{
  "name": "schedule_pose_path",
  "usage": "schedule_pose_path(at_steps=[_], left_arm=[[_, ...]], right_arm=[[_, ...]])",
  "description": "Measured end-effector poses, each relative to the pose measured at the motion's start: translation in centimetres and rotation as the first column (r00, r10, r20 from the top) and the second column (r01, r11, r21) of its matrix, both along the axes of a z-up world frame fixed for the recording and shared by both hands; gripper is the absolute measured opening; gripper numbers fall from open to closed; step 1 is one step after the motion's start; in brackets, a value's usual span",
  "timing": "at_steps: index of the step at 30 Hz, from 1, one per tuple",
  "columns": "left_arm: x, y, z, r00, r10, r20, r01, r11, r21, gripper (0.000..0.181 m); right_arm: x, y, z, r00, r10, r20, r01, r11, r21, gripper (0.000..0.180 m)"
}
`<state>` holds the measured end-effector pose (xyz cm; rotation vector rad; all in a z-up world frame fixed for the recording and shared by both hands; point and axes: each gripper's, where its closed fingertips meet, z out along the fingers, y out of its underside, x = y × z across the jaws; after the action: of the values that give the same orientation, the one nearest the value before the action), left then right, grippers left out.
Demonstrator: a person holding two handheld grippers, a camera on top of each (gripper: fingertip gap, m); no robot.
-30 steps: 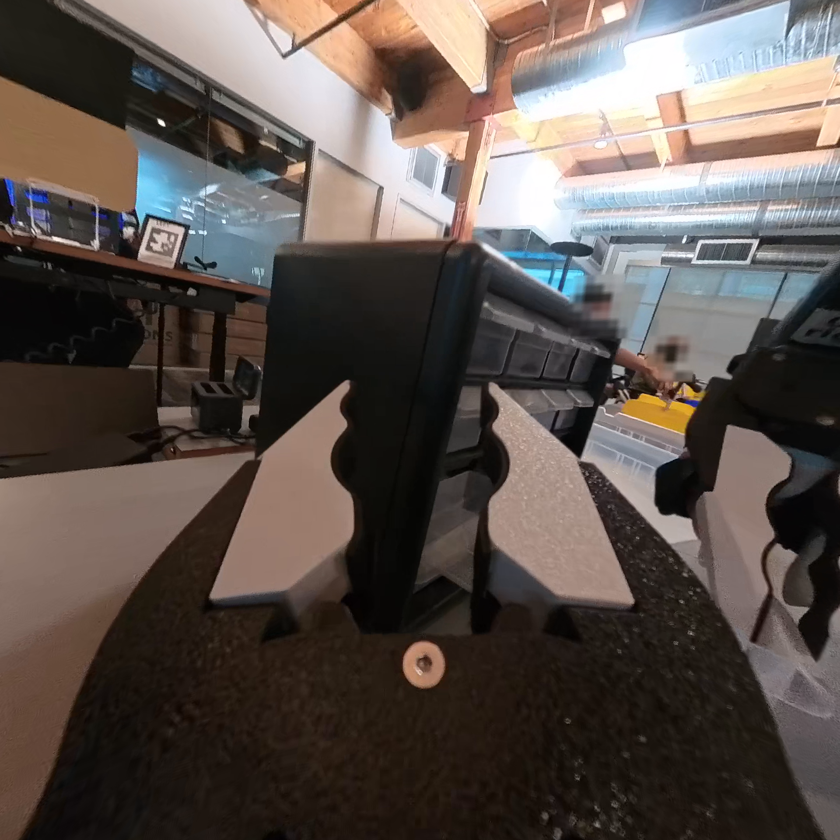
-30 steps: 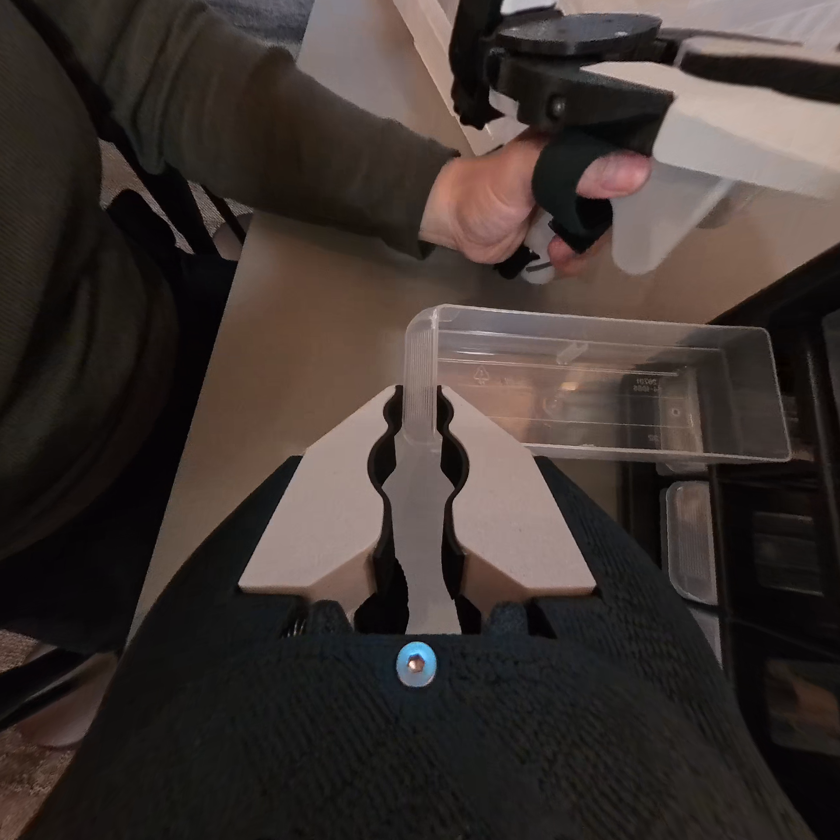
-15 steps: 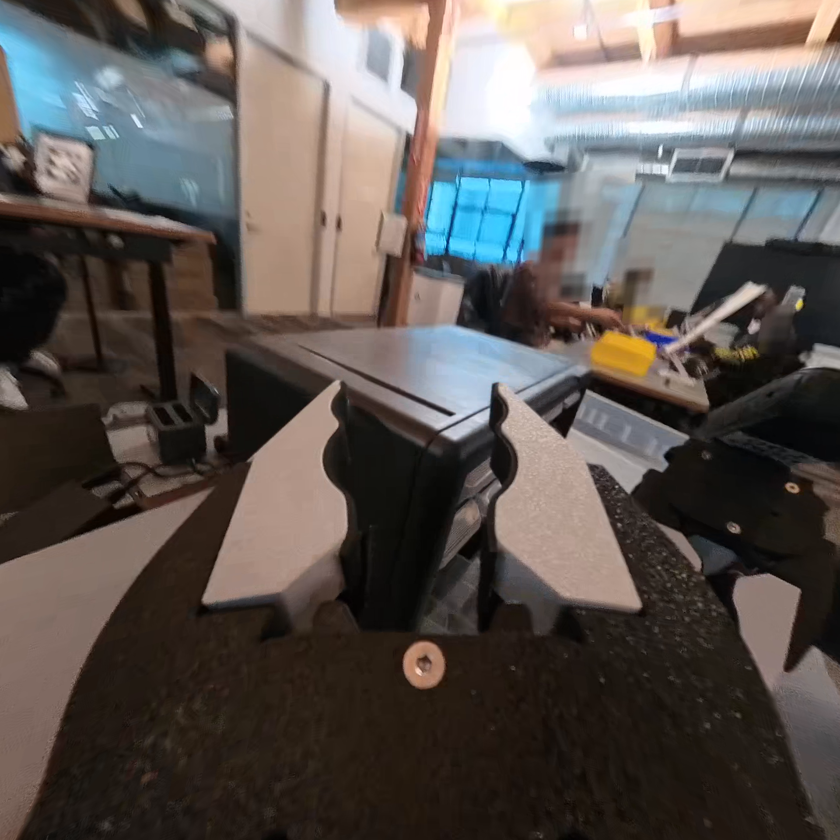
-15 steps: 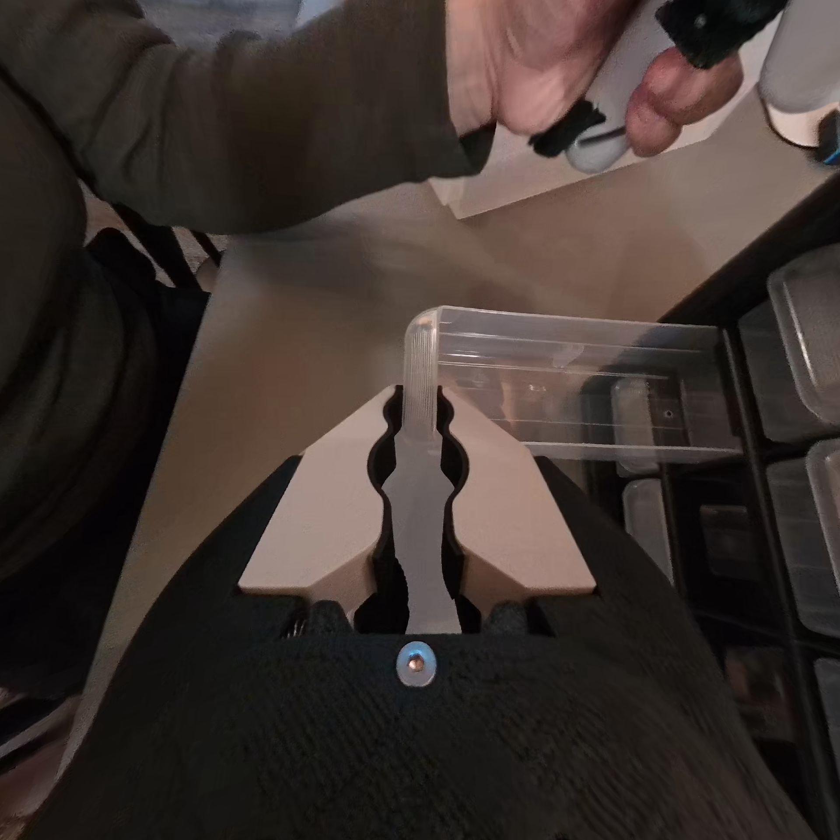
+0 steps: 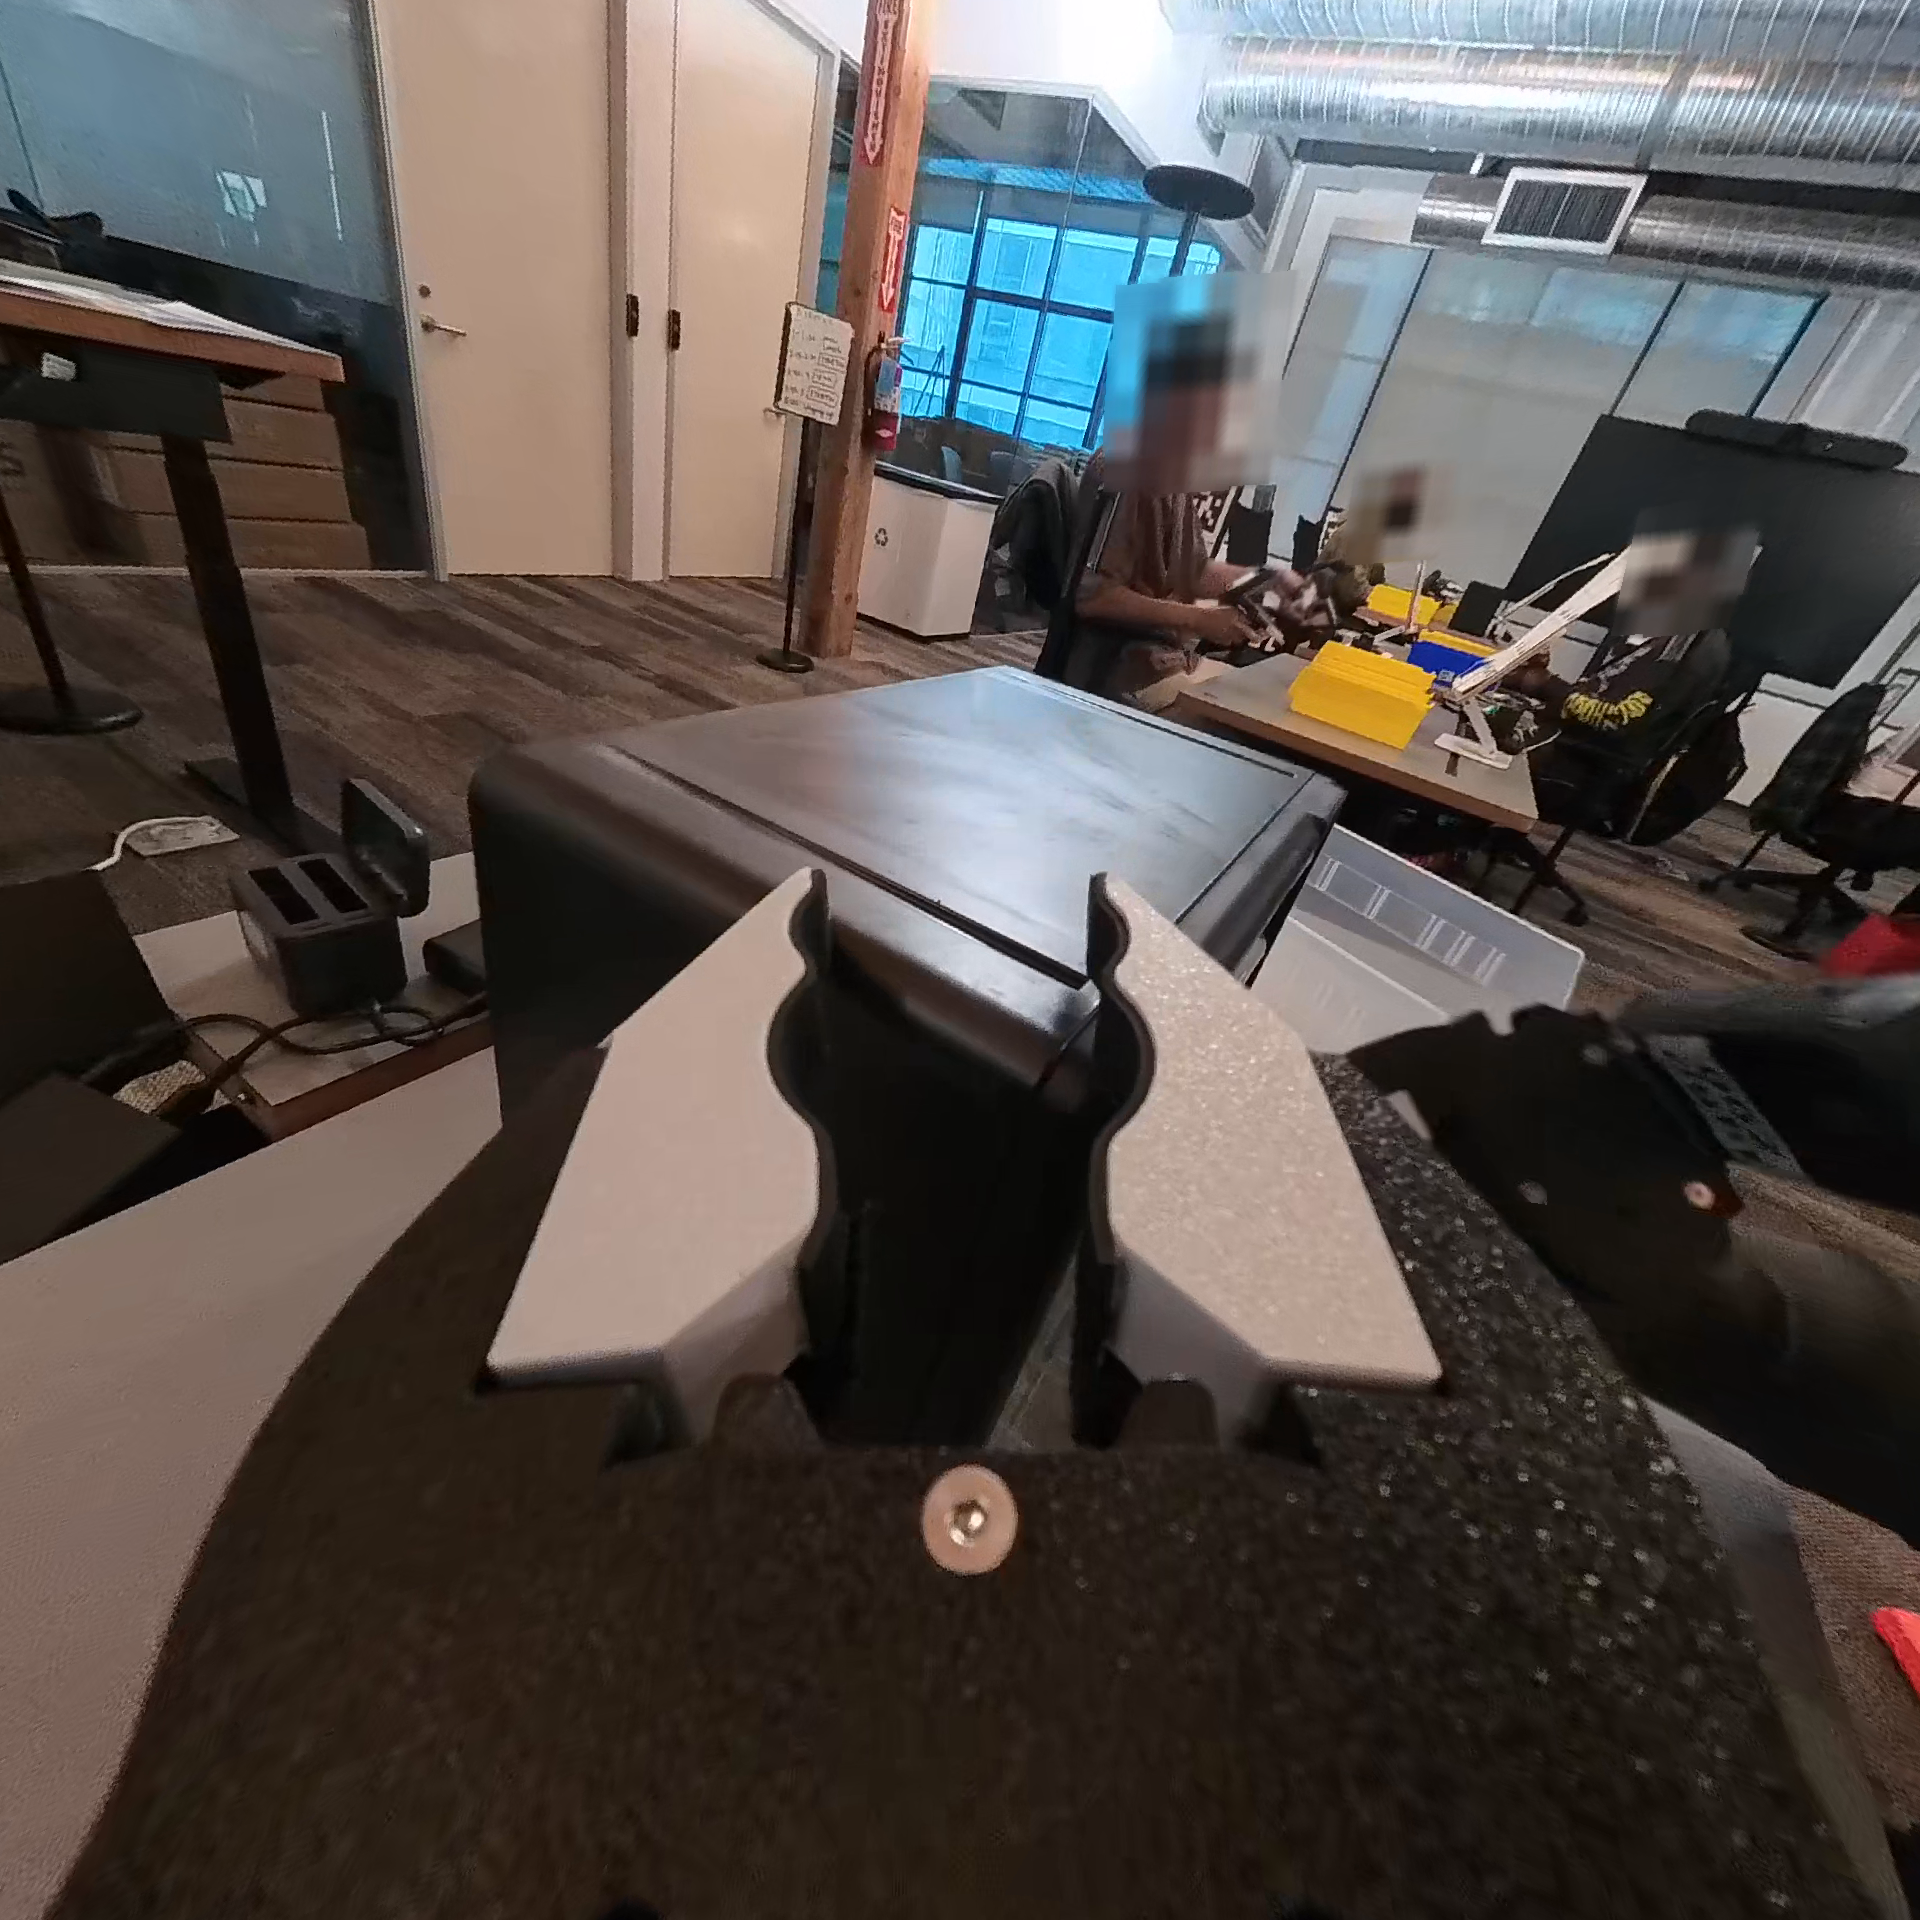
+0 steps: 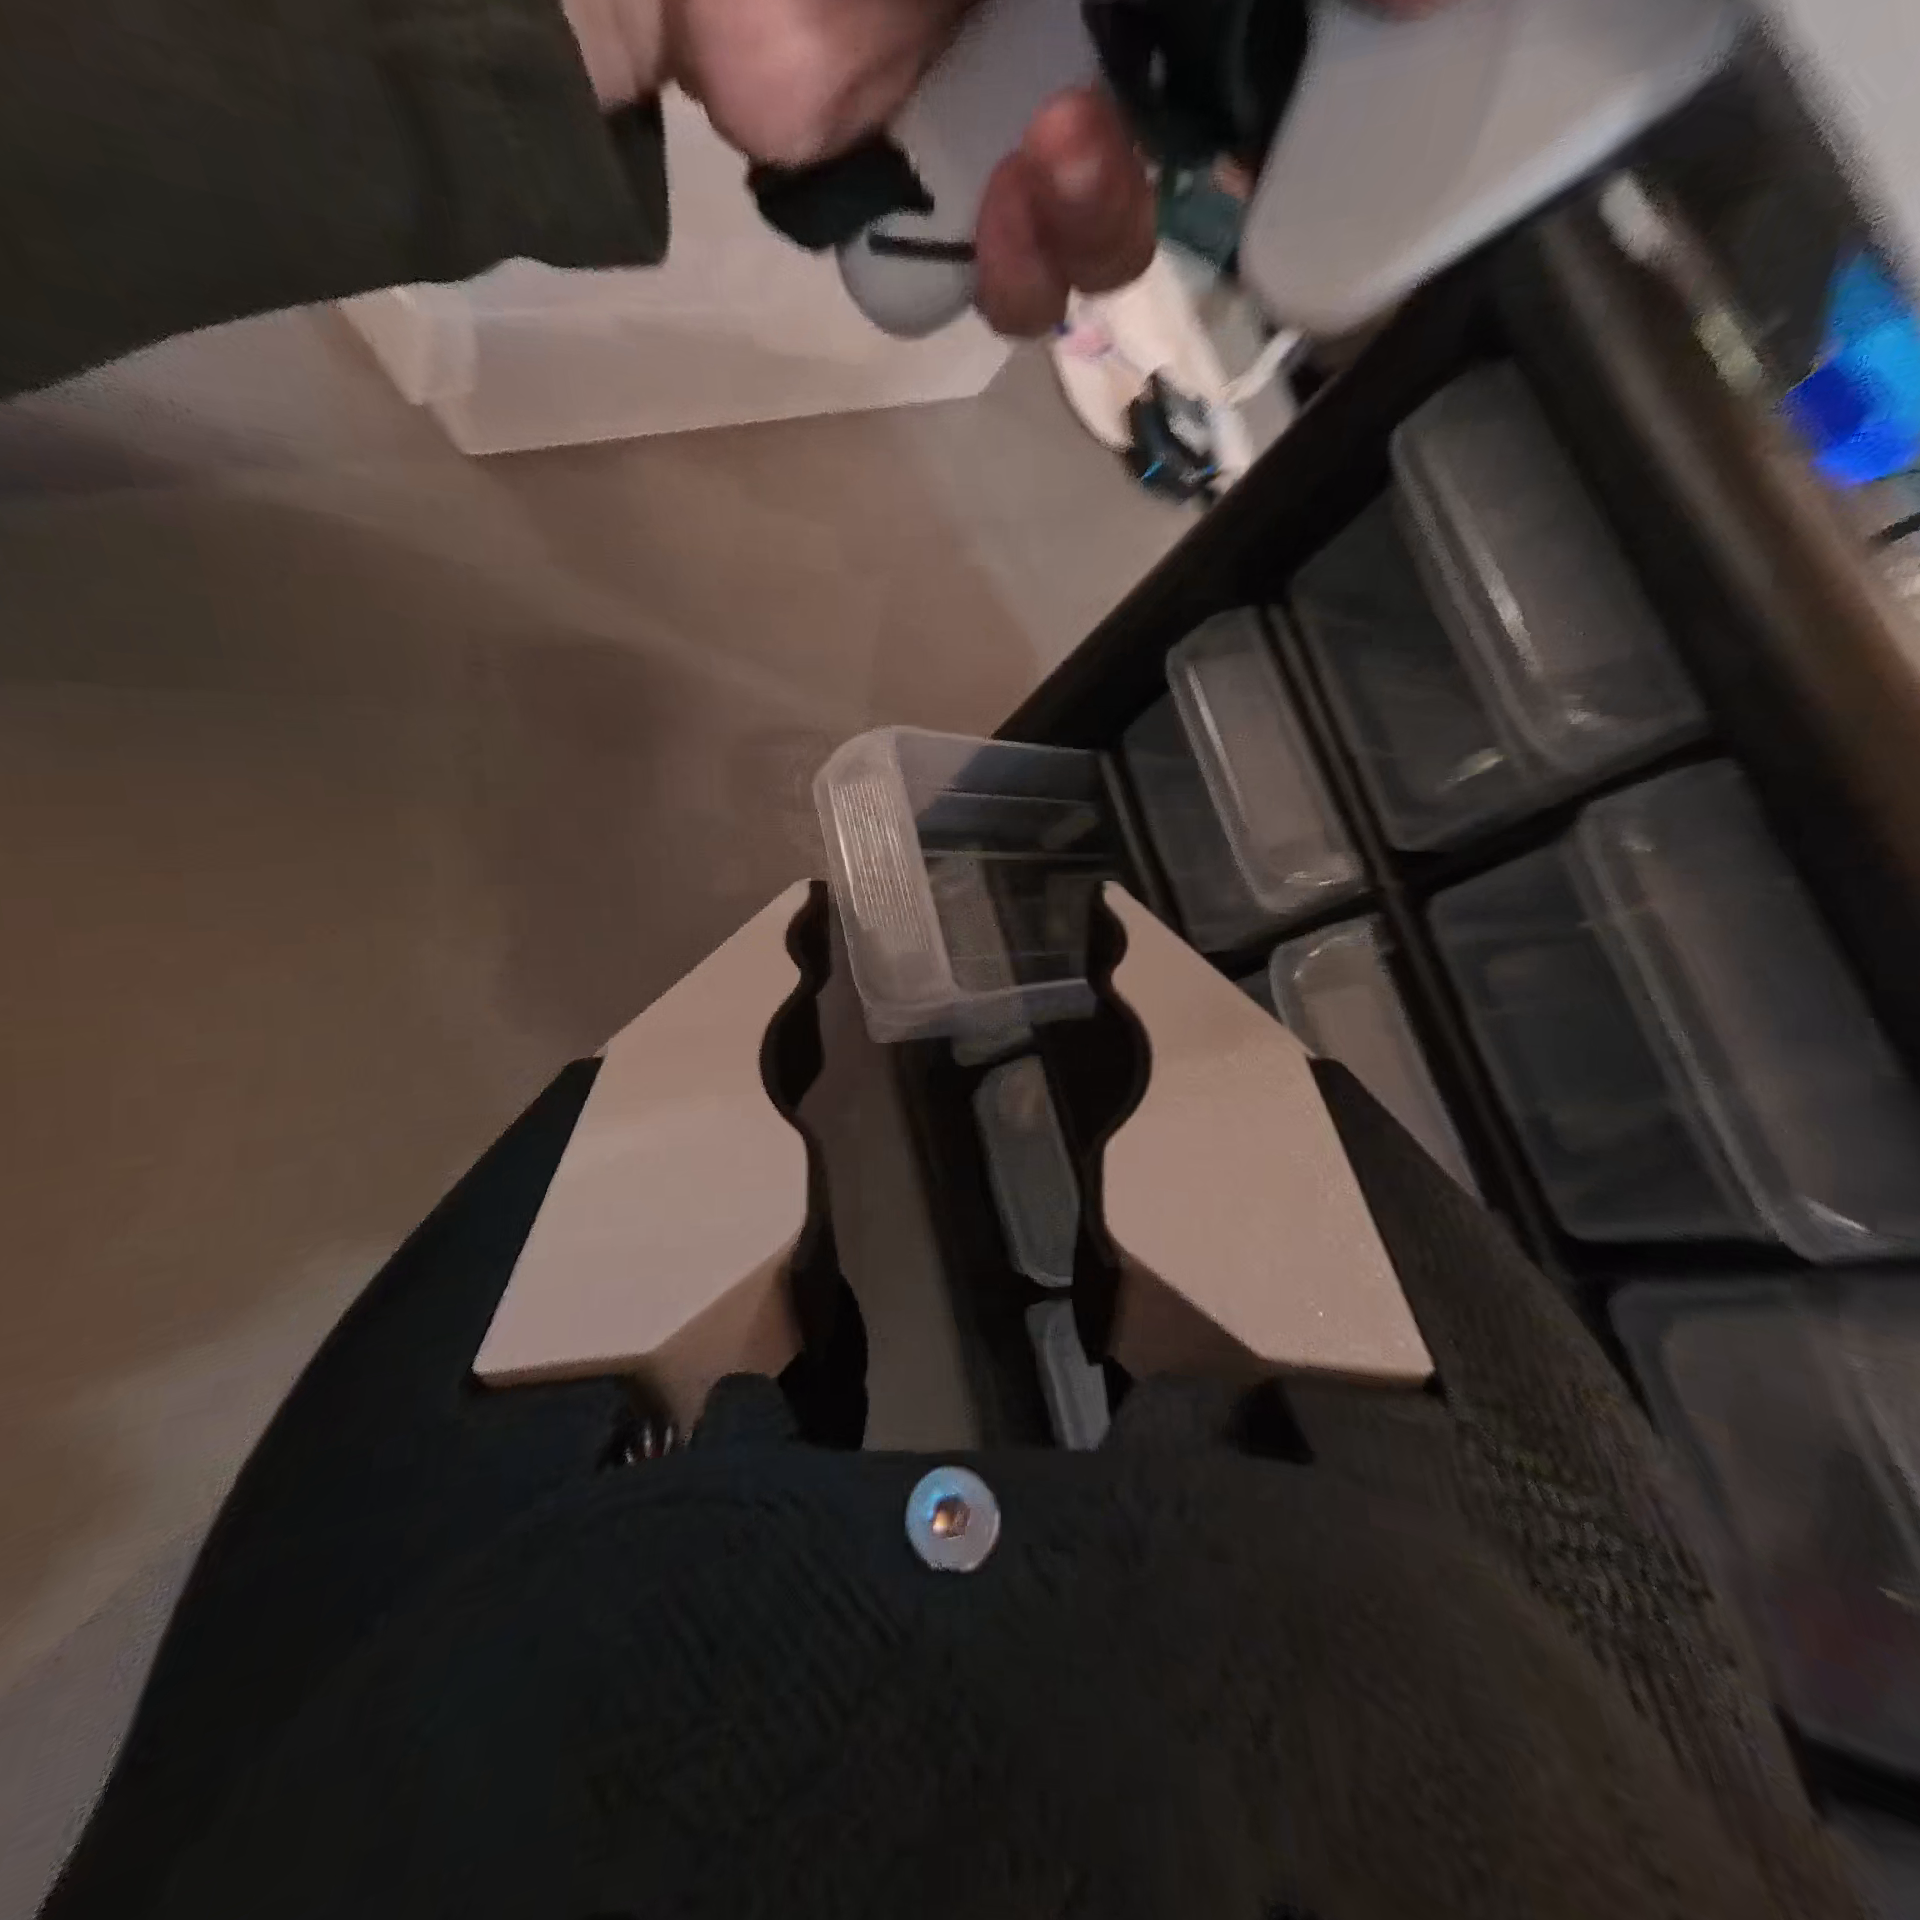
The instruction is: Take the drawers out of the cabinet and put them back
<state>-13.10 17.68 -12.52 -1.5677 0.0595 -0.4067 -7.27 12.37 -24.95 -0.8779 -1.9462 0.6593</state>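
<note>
The black cabinet (image 5: 935, 790) stands on the table, seen from above its top. My left gripper (image 5: 956, 914) is open, with its fingers on either side of the cabinet's near top corner. In the right wrist view the cabinet (image 6: 1257, 551) shows its rows of clear drawers (image 6: 1538, 707). One clear drawer (image 6: 883, 883) sticks partway out of a slot at the cabinet's left edge. My right gripper (image 6: 961, 899) is open, with that drawer's front between its fingertips. The right gripper's black body (image 5: 1558, 1143) shows at the right of the left wrist view.
The person's hand (image 6: 904, 156) holding the left gripper is at the top of the right wrist view. A white box (image 6: 675, 384) lies on the beige table (image 6: 416, 727). A clear bin (image 5: 1434, 945) sits behind the cabinet, and a black charger block (image 5: 322, 925) is to its left. People sit at a far table.
My right gripper carried the clear drawer to the cabinet, pushed it partway into a slot and opened off its handle. My left gripper rose from the cabinet's side to above its top corner.
</note>
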Motion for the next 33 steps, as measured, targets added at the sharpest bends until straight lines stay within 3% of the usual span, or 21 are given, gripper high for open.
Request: schedule_pose_path(at_steps=[1,5,9,17,21,24,28,33], left_arm=[[0.0,0.0,0.0,1.0,-0.002,0.009,0.002,1.0,0.004,0.047],[-0.1,0.0,0.1,1.0,-0.007,0.031,0.006,1.0,0.013,0.046],[-0.1,0.0,0.1,1.0,-0.007,0.025,0.007,1.0,0.013,0.047],[-0.4,0.0,0.3,0.993,-0.048,0.112,0.042,0.998,0.056,0.049],[-1.5,0.0,0.1,0.986,-0.027,0.163,0.016,0.998,0.065,0.047],[-1.8,0.1,-0.3,0.992,0.0,0.125,-0.005,0.999,0.042,0.049],[-2.0,-0.3,0.7,0.994,0.038,0.099,-0.047,0.995,0.091,0.053],[-3.7,-1.9,2.3,0.987,0.099,0.127,-0.117,0.983,0.143,0.052]], right_arm=[[0.3,-0.4,0.6,0.998,0.001,-0.06,0.001,0.999,0.044,0.048],[2.4,-4.7,0.1,0.969,0.168,-0.18,-0.124,0.966,0.229,0.024],[0.9,-3.3,-2.2,0.973,0.072,-0.22,0.016,0.927,0.374,0.0],[-2.1,1.9,-1.3,0.918,-0.177,-0.355,0.311,0.876,0.368,0.0],[-2.5,3.3,-1.8,0.889,-0.292,-0.353,0.401,0.869,0.29,0.0],[-1.5,2.5,-1.3,0.875,-0.263,-0.406,0.396,0.872,0.288,0.0],[0.5,-0.1,0.2,0.847,-0.118,-0.518,0.299,0.912,0.282,0.005],[1.6,0.6,1.3,0.795,-0.153,-0.587,0.304,0.938,0.168,0.008]])
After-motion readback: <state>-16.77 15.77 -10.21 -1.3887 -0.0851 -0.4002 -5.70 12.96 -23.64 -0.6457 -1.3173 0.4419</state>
